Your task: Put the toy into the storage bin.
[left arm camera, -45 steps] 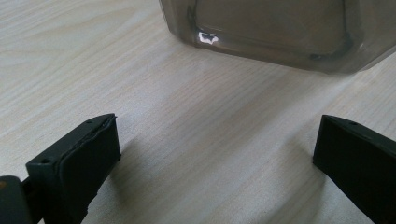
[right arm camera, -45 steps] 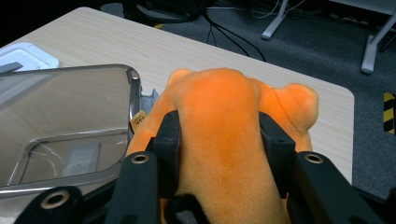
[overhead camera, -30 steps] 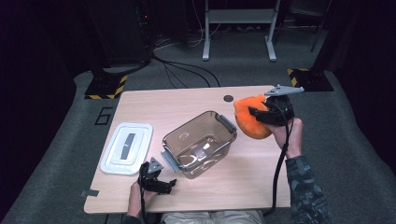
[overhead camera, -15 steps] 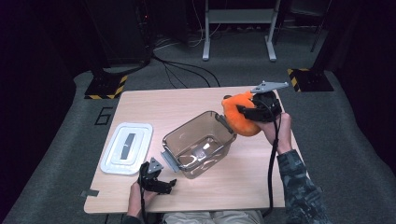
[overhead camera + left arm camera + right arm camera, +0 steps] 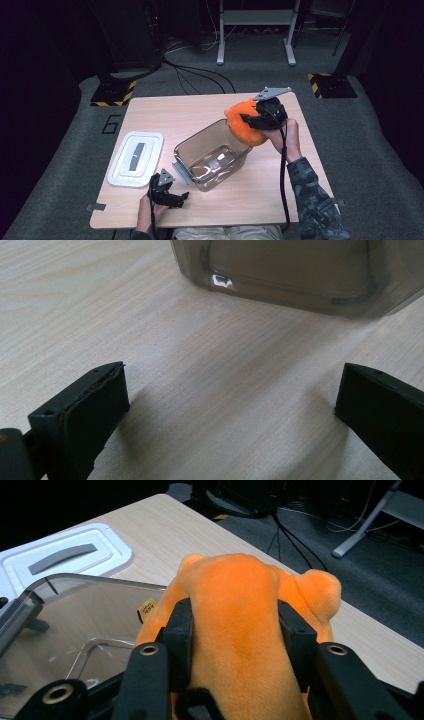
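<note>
A bright orange plush toy [image 5: 243, 127] sits in the black right tool [image 5: 252, 121] above a smoky, grey-tinted clear container [image 5: 212, 155]. The worktop [image 5: 185, 112] is pale wood with fine grain. A white lid [image 5: 136, 158] carries a grey handle strip. The left tool [image 5: 175, 199] is black, the sleeve [image 5: 312, 200] camouflage-patterned, the floor [image 5: 370, 145] grey, with yellow-and-black hazard stripes [image 5: 114, 93] on stand bases.

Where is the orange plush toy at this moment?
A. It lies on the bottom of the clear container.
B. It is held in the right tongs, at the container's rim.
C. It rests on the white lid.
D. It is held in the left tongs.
B: the right tongs are shut on the orange plush toy, held at the rim of the clear container.
</note>
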A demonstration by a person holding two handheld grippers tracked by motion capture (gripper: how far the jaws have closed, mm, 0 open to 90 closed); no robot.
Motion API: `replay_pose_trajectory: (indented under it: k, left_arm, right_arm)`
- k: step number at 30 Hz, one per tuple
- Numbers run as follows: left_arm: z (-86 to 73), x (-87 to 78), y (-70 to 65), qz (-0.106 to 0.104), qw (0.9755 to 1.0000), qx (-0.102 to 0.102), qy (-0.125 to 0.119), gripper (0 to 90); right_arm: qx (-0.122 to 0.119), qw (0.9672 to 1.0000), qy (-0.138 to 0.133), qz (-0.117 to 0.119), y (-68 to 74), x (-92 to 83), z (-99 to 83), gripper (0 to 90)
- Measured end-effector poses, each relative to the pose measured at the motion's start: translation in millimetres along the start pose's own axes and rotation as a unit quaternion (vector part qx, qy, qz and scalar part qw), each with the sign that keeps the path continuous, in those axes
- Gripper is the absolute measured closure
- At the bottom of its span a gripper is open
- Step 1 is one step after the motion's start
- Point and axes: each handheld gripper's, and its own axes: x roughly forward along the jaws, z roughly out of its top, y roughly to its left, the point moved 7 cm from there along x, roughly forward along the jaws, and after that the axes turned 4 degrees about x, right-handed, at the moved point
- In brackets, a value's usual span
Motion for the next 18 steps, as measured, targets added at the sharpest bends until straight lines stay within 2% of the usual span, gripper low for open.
replay_pose_trajectory:
  k: [6,10,13,18]
  left_arm:
    - [0.0,0.0,0.0,0.000,1.0000,0.000,0.000,0.3]
    - [0.0,0.0,0.0,0.000,1.0000,0.000,0.000,0.3]
    - [0.0,0.0,0.0,0.000,1.0000,0.000,0.000,0.3]
    - [0.0,-0.1,0.2,0.000,1.0000,0.001,0.000,0.3]
  right_arm:
    - [-0.014,0.9996,-0.004,0.024,10.4,10.9,4.1,58.2]
    - [-0.015,0.9993,-0.001,0.035,15.7,15.5,5.1,58.2]
    - [-0.019,0.9985,0.001,0.052,19.9,23.0,5.8,58.2]
    - [-0.026,0.9978,0.004,0.061,24.2,30.1,6.1,58.2]
